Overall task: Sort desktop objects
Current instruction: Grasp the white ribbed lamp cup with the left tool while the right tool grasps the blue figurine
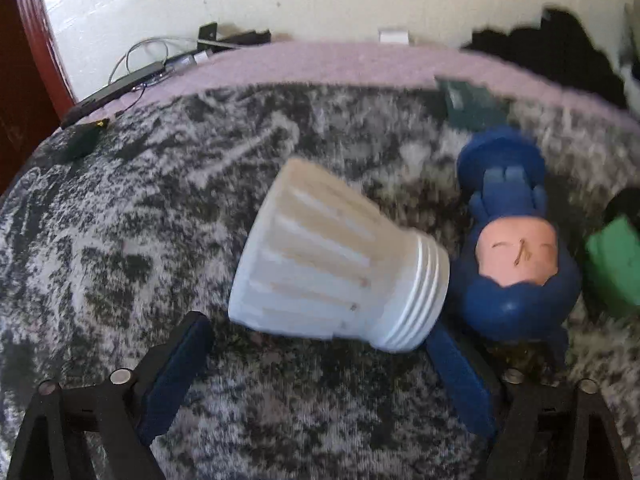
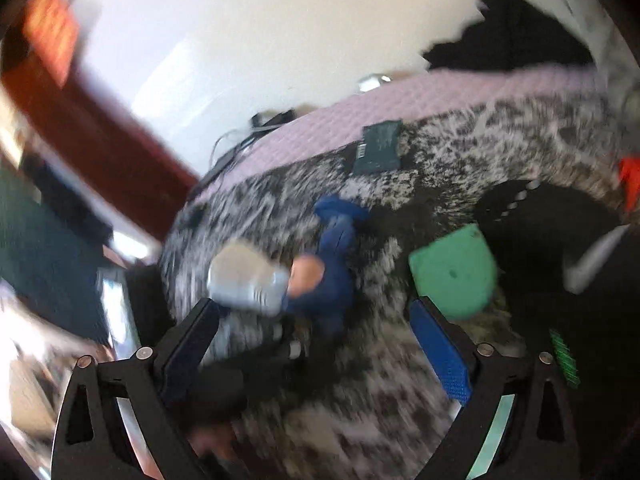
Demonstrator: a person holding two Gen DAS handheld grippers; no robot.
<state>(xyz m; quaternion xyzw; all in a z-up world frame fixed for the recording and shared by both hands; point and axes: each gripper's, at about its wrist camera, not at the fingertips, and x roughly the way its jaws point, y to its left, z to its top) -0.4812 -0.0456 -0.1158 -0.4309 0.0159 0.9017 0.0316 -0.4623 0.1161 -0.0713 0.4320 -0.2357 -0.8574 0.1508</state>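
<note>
Two blue-padded jaws of the left gripper (image 1: 320, 364) stand apart, released, with nothing pressed between them. A white ribbed cup (image 1: 336, 256) lies on its side just beyond the pad tips, its ringed rim turned toward the right jaw and its wider end toward the left; whether either pad touches it cannot be told. Just beside the rim lies a blue doll (image 1: 516, 248) on its back, head toward the camera, close past the right jaw. A green block (image 1: 616, 264) sits beyond the doll toward the right edge of the speckled grey mat (image 1: 120, 240). A dark green box (image 1: 468, 108) rests at the mat's far edge, where a lilac cover (image 1: 320, 64) begins.

Both jaws of the right gripper (image 2: 316, 320) also stand wide, holding nothing. The block lies just past its right pad, cup and doll past the left pad, though heavy blur hides any contact. A black object (image 2: 540, 248) lies just beside the block.
</note>
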